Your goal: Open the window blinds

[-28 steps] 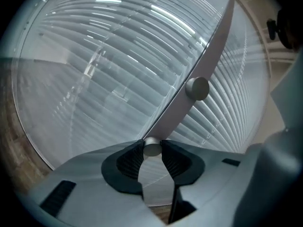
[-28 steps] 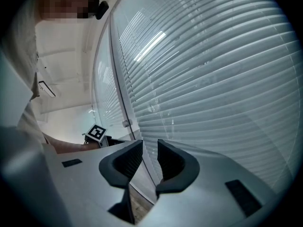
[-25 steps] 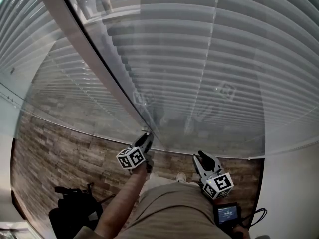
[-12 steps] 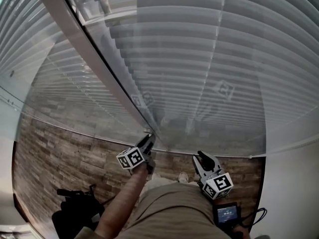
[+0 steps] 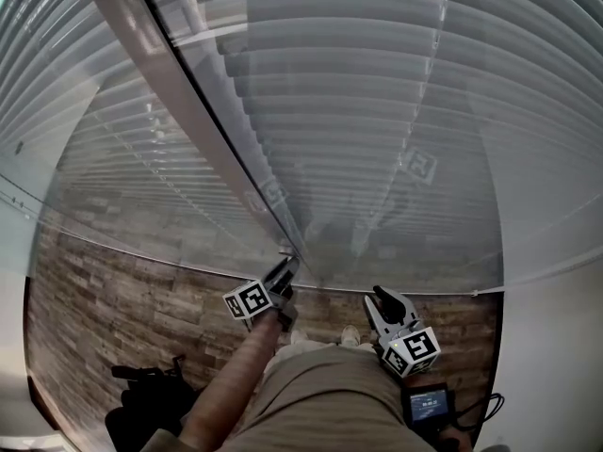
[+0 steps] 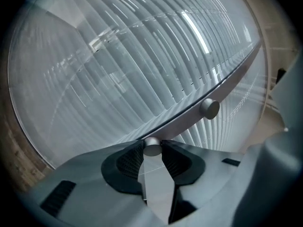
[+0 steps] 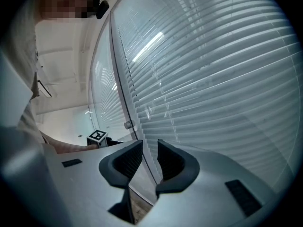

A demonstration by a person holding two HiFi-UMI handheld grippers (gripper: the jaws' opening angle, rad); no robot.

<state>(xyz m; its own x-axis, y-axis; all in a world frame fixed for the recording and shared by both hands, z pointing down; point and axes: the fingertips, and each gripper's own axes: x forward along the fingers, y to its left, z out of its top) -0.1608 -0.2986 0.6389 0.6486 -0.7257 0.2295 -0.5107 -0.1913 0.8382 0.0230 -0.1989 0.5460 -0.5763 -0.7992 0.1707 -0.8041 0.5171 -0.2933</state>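
At far left, on the plank floor (image 5: 113, 281), a dark heap of gear (image 5: 141, 405) is too dim to identify. The left gripper (image 5: 283, 273) is clamped on a small round knob (image 6: 152, 146) on the window's metal bar (image 5: 179, 102). The blinds (image 5: 396, 92) hang beyond the glass, their slats blurred by reflections. The right gripper (image 7: 149, 151), near the pane, has its jaws parted and holds nothing.

Your left gripper's (image 5: 287, 269) jaws are flanking the knob (image 6: 152, 147) on the frame (image 5: 188, 121); right gripper (image 5: 380, 298) is hovering to its right, before the blinds (image 5: 396, 92).
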